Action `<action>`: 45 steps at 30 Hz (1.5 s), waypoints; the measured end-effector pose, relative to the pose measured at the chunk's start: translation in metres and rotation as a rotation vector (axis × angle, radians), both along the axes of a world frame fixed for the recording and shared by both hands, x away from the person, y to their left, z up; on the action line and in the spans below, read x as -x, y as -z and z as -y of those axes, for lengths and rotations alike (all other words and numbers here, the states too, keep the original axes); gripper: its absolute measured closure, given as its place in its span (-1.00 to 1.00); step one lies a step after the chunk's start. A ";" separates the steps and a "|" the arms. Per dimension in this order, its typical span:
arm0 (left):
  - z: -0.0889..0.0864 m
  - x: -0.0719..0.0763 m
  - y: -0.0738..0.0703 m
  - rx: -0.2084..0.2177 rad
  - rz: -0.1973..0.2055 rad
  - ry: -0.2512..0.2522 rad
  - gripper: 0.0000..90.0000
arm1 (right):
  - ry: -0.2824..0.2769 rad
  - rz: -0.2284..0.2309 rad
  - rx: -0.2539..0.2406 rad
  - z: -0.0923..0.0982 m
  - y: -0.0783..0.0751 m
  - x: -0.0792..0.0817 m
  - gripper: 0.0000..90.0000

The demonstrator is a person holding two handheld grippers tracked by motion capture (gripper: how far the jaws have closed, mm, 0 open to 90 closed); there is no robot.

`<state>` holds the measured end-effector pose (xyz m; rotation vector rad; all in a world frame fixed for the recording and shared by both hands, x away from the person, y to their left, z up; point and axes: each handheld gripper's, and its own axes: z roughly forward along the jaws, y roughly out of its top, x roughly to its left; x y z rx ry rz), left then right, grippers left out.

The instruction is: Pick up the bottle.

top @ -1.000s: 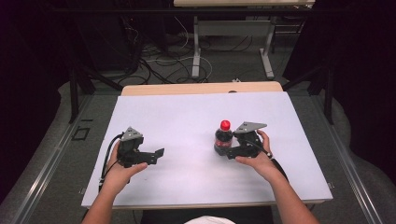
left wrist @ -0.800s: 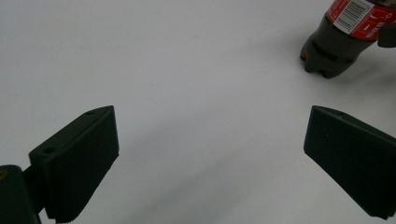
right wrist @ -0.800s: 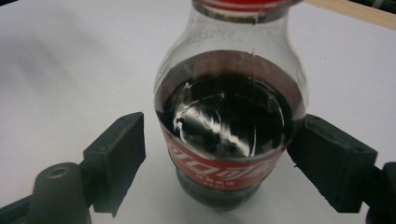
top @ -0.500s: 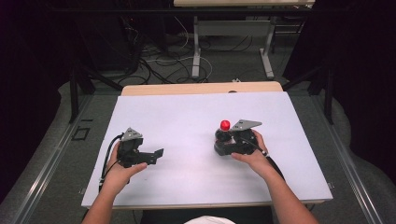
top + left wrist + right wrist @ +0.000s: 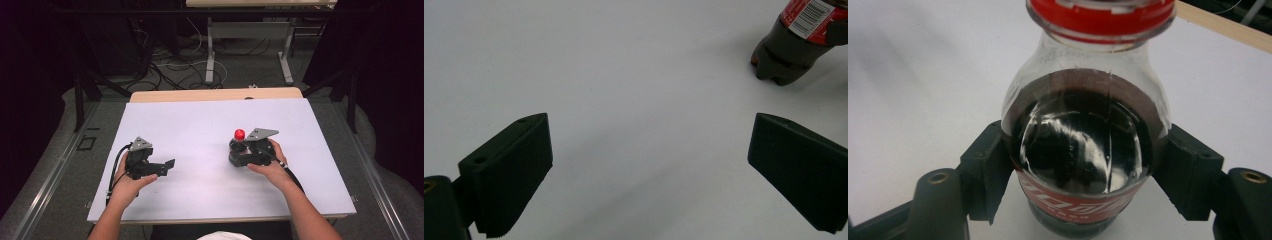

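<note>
- Setting: a white table [image 5: 200, 200] with a bare wooden strip [image 5: 215, 95] along its far edge; beyond it, a dim floor with loose cables [image 5: 165, 65] and the metal legs of another table [image 5: 212, 50].
- Task object: a cola bottle [image 5: 238, 147] with a red cap [image 5: 240, 134], dark liquid and a red label, stands on the right half of the table. In the right gripper view the bottle [image 5: 1083, 145] stands upright, seen from above the shoulder.
- Right gripper [image 5: 242, 156]: held in the person's right hand [image 5: 270, 167]; its jaws have just been closing and now press on the bottle from both sides at the label band.
- Left gripper [image 5: 167, 166]: held in the left hand [image 5: 127, 182] on the left half of the table, well apart from the bottle; its jaws stand wide apart with nothing between them.
- In the left gripper view, the bottle's base [image 5: 781, 62] rests on the table at the upper right.
</note>
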<state>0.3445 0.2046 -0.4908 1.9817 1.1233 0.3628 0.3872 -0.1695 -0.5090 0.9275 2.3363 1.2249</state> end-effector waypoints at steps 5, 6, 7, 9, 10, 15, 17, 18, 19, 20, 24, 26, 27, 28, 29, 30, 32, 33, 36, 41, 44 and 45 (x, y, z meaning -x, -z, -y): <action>0.002 0.001 -0.001 0.002 0.002 0.011 -0.90 | -0.044 -0.027 -0.002 -0.004 -0.004 0.005 -0.34; 0.003 0.001 -0.001 0.006 0.002 0.008 -0.90 | -0.048 -0.024 -0.010 -0.005 -0.005 0.007 -0.34; 0.003 0.001 -0.001 0.005 0.000 0.011 -0.90 | -0.048 -0.025 -0.007 -0.007 -0.007 0.009 -0.34; 0.004 0.002 -0.002 0.006 0.000 0.021 -0.90 | -0.050 -0.016 0.001 -0.010 -0.010 0.014 -0.34; 0.004 0.002 -0.002 0.008 0.004 0.024 -0.90 | -0.054 -0.019 0.006 -0.011 -0.013 0.016 -0.34; 0.006 0.004 -0.005 0.028 0.011 0.032 -0.89 | -0.091 -0.020 -0.006 -0.016 -0.022 0.026 -0.34; 0.008 0.005 -0.007 0.032 0.014 0.042 -0.88 | -0.099 -0.012 -0.009 -0.019 -0.025 0.030 -0.34; 0.009 0.005 -0.008 0.030 0.017 0.043 -0.84 | -0.108 -0.009 -0.006 -0.020 -0.027 0.033 -0.34; 0.009 0.005 -0.009 0.027 0.025 0.042 -0.79 | -0.113 -0.002 -0.005 -0.022 -0.028 0.034 -0.34; 0.009 0.005 -0.009 0.027 0.025 0.042 -0.75 | -0.116 0.000 -0.003 -0.023 -0.030 0.036 -0.34; 0.015 0.007 -0.017 0.039 0.032 0.083 -0.71 | -0.156 0.016 0.000 -0.026 -0.036 0.043 -0.34; 0.018 0.009 -0.022 0.042 0.031 0.101 -0.71 | -0.161 0.012 0.002 -0.028 -0.038 0.047 -0.34; 0.020 0.010 -0.024 0.046 0.033 0.111 -0.71 | -0.168 0.007 0.010 -0.029 -0.039 0.049 -0.34; 0.022 0.010 -0.027 0.052 0.036 0.124 -0.71 | -0.169 0.019 0.005 -0.030 -0.039 0.051 -0.34; 0.024 0.011 -0.030 0.057 0.044 0.133 -0.71 | -0.172 0.020 0.005 -0.031 -0.040 0.053 -0.34; 0.027 0.012 -0.033 0.063 0.050 0.143 -0.71 | -0.181 0.016 0.004 -0.031 -0.040 0.054 -0.34; 0.029 0.012 -0.036 0.066 0.055 0.158 -0.71 | -0.184 0.016 -0.001 -0.032 -0.040 0.055 -0.34; 0.035 0.015 -0.044 0.075 0.063 0.178 -0.71 | -0.190 0.014 -0.001 -0.033 -0.040 0.056 -0.34; 0.044 0.017 -0.056 0.083 0.080 0.224 -0.66 | -0.196 0.012 0.012 -0.033 -0.039 0.057 -0.34; 0.061 0.018 -0.069 0.094 0.098 0.277 -0.60 | -0.208 0.008 0.012 -0.035 -0.036 0.061 -0.34; 0.069 0.018 -0.075 0.088 0.097 0.299 -0.52 | -0.220 0.005 0.009 -0.037 -0.035 0.064 -0.34; 0.072 0.017 -0.076 0.093 0.109 0.300 -0.51 | -0.223 0.007 0.009 -0.038 -0.035 0.065 -0.34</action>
